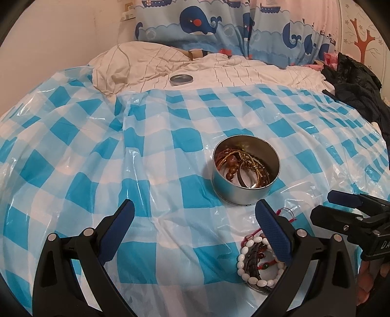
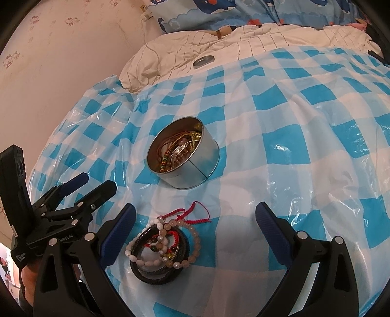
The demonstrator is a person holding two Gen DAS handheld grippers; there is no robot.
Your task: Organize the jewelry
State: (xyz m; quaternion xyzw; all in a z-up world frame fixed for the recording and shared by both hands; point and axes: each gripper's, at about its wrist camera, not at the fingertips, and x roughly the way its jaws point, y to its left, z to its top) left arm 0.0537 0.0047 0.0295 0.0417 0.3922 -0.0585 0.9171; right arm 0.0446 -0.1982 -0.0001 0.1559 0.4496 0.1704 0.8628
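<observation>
A round silver tin stands open on the blue-checked plastic sheet, with several bracelets and bead strings inside. A loose pile of bracelets, white beads, black bands and red cord, lies on the sheet in front of the tin. My left gripper is open and empty, its right finger over the pile's edge. My right gripper is open and empty, above the pile, which lies near its left finger. Each gripper shows in the other's view, the right gripper and the left gripper.
The tin's lid lies on the cream quilt behind the sheet. Whale-print pillows line the back. Dark clothing is piled at the right edge. A wall runs along the left.
</observation>
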